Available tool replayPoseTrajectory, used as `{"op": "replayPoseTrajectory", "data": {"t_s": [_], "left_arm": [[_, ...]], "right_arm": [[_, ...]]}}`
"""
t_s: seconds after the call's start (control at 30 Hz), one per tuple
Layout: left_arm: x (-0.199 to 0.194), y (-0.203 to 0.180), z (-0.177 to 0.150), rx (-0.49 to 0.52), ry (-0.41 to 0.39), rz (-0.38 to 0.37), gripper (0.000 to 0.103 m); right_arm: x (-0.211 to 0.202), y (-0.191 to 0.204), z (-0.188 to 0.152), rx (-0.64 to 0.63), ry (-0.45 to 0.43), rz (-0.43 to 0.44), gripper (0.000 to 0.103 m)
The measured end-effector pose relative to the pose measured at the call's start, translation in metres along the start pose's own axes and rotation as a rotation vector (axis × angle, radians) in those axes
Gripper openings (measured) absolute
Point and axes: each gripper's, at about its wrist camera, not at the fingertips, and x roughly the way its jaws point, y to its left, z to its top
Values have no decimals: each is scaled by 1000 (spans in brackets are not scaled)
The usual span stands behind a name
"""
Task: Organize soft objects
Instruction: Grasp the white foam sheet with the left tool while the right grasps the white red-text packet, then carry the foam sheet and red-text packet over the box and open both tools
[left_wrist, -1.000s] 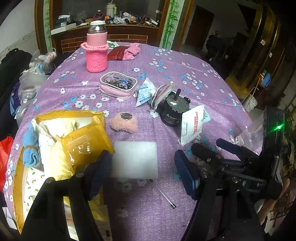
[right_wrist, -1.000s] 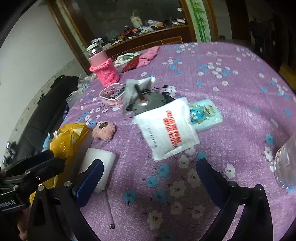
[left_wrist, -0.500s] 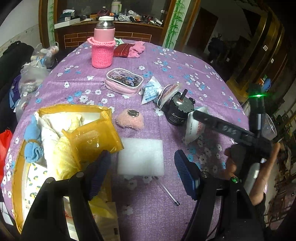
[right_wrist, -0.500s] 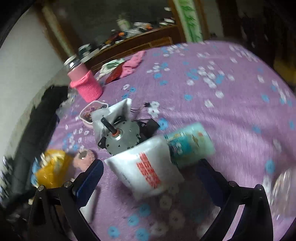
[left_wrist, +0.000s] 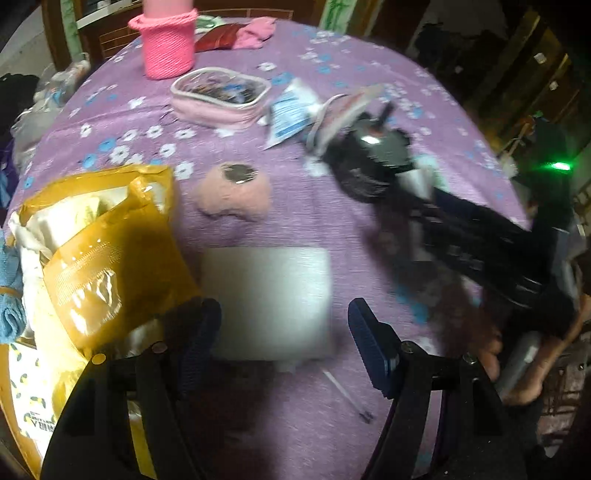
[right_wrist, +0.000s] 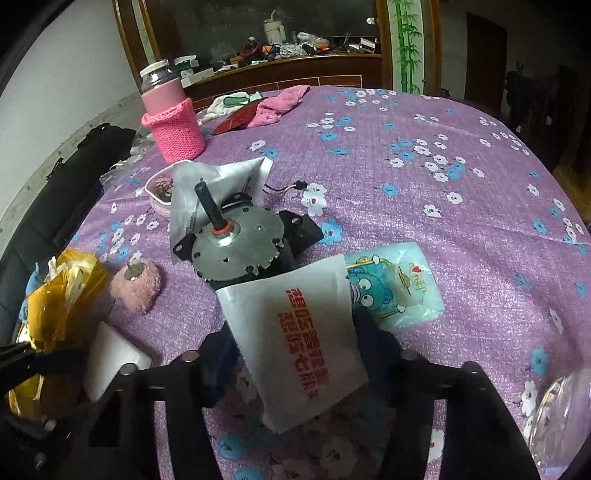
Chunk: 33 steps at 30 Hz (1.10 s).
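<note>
White foam pad (left_wrist: 267, 302): flat on purple worktop (right_wrist: 424, 192), just beside yellow bag (left_wrist: 110, 258). Pink fluffy puff (right_wrist: 136, 285): metal disc on top, lying between bag and motor. White pouch (right_wrist: 299, 343), red lettering: tilted, overlapping teal cartoon-print pack (right_wrist: 397, 291).

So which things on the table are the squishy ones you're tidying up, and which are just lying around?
For the job:
white foam pad
fluffy pink puff
white packet with red writing, between the right hand-held gripper's jaws
teal cartoon pack
yellow bag

Just lying about:
metal motor
pink-sleeved bottle
pen
</note>
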Motion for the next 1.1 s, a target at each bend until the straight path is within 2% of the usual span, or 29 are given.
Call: {"op": "replayPoseTrajectory", "data": {"t_s": [0.03, 0.2, 0.27, 0.3, 0.37, 0.43, 0.5, 0.6, 0.7, 0.77, 0.83, 0.97, 1.1], "left_arm": [[1, -1, 1, 10, -5, 2, 71], [20, -21, 5, 135, 16, 146, 74], [22, -24, 5, 151, 18, 172, 74], [21, -21, 6, 133, 15, 163, 71], [14, -14, 5, 93, 2, 149, 59], [4, -2, 6, 42, -26, 83, 48], [-10, 6, 4, 4, -66, 54, 34], [-27, 11, 0, -25, -115, 7, 22], [-38, 15, -2, -65, -139, -82, 15], [-39, 15, 0, -72, -137, -107, 11], [-40, 16, 1, -87, -132, -142, 11], [-44, 12, -2, -84, -157, -103, 11], [-50, 11, -5, -80, -179, -113, 11]], "right_arm": [[1, 1, -1, -2, 4, -2, 48], [-10, -1, -4, 0, 3, 22, 45], [-13, -3, -4, 9, 0, 31, 45], [-16, -7, -5, 21, -4, 39, 44], [-17, -12, -5, 44, -4, 54, 44], [-19, -17, -5, 65, -4, 70, 44], [-22, -20, -5, 79, -13, 87, 44], [-25, -19, -6, 73, -22, 73, 44], [-27, -14, -7, 62, -28, 40, 44], [-30, -11, -7, 53, -39, 16, 44], [-30, -9, -7, 51, -41, 15, 44], [-31, -9, -7, 50, -42, 22, 44], [-30, -11, -6, 52, -40, 26, 44]]}}
